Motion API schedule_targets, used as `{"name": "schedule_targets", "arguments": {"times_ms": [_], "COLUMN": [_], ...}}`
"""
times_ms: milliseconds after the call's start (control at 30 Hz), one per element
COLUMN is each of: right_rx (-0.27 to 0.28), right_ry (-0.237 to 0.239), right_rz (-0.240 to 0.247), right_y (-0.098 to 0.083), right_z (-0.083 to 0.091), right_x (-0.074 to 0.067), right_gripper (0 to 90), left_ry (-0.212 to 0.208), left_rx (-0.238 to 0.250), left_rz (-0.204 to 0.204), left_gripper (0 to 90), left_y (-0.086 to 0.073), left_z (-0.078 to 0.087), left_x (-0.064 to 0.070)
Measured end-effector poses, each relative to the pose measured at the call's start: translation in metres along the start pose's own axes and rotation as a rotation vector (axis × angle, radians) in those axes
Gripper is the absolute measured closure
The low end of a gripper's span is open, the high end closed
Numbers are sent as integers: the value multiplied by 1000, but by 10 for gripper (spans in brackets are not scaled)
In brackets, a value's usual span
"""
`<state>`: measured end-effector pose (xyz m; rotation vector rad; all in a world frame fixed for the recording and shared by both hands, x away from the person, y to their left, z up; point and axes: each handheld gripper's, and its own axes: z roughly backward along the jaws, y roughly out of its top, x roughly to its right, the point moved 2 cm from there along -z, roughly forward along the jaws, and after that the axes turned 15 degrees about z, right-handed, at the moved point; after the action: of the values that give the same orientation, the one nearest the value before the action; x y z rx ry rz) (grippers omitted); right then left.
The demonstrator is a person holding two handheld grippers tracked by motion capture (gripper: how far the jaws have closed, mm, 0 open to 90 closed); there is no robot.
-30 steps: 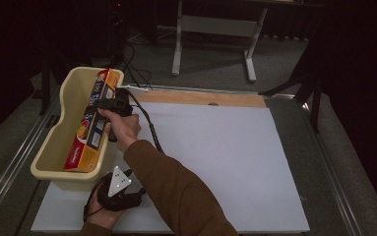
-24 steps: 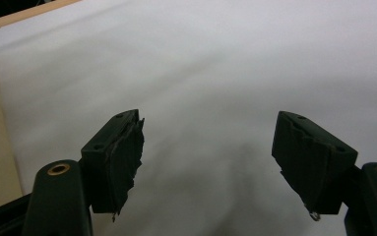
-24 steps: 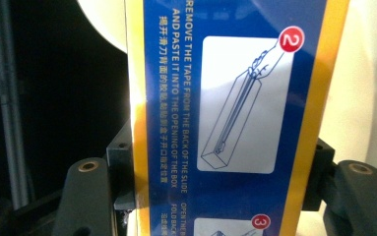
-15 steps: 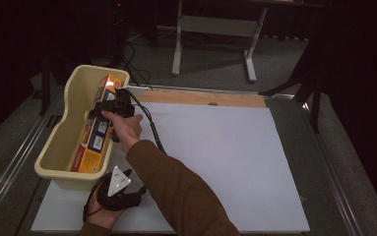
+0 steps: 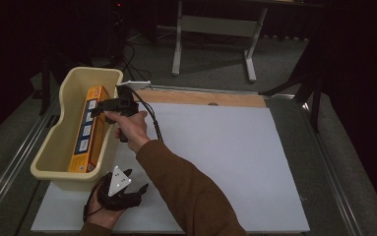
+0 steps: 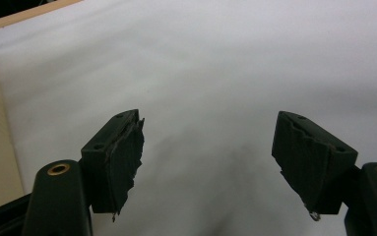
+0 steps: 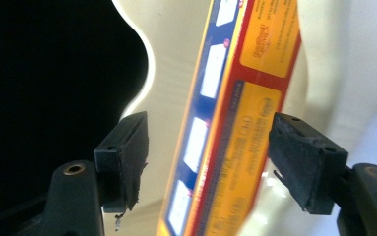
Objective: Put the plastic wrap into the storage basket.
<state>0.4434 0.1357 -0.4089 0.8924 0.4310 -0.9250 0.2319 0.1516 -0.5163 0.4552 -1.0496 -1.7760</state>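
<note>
A long orange and blue box [image 5: 88, 129] stands on its narrow edge inside the cream bin [image 5: 58, 107]. My right gripper [image 5: 100, 109] hovers over the bin's right rim and points left at the box. In the right gripper view the box [image 7: 255, 73] runs between the jaws of my right gripper [image 7: 208, 162] with a gap on each side. Those jaws have just been opening and the pads do not touch the box. My left gripper [image 5: 119, 189] rests open on the white sheet near the front edge, and in its own view my left gripper [image 6: 208, 162] has nothing between its jaws.
The white sheet [image 5: 225, 157] covers most of the table, with a wooden strip [image 5: 201, 98] along its far edge. The bin sits at the sheet's left side. A black cable [image 5: 151, 118] trails from the right gripper. Metal rails run along both table sides.
The box, earlier tilted and held up against the bin's far end, now lies lower inside the bin. The right gripper's jaws have opened off it. The left gripper stayed still.
</note>
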Motion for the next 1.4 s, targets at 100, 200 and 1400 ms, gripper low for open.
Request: {"name": "schedule_targets", "arguments": {"times_ms": [100, 200, 1400], "right_rx": [8, 5, 43], "right_ry": [-9, -52, -400], "right_rz": [49, 167, 673], "right_y": [-1, -5, -141], "right_z": [2, 5, 168], "right_x": [0, -3, 90], "right_gripper": [325, 315, 278], "left_ry": [2, 3, 9], "left_rx": [1, 1, 8], "left_rz": [-2, -1, 19], "left_gripper": [273, 273, 273], "left_y": [0, 0, 0], "left_z": [0, 0, 1], "left_x": [0, 0, 0]}}
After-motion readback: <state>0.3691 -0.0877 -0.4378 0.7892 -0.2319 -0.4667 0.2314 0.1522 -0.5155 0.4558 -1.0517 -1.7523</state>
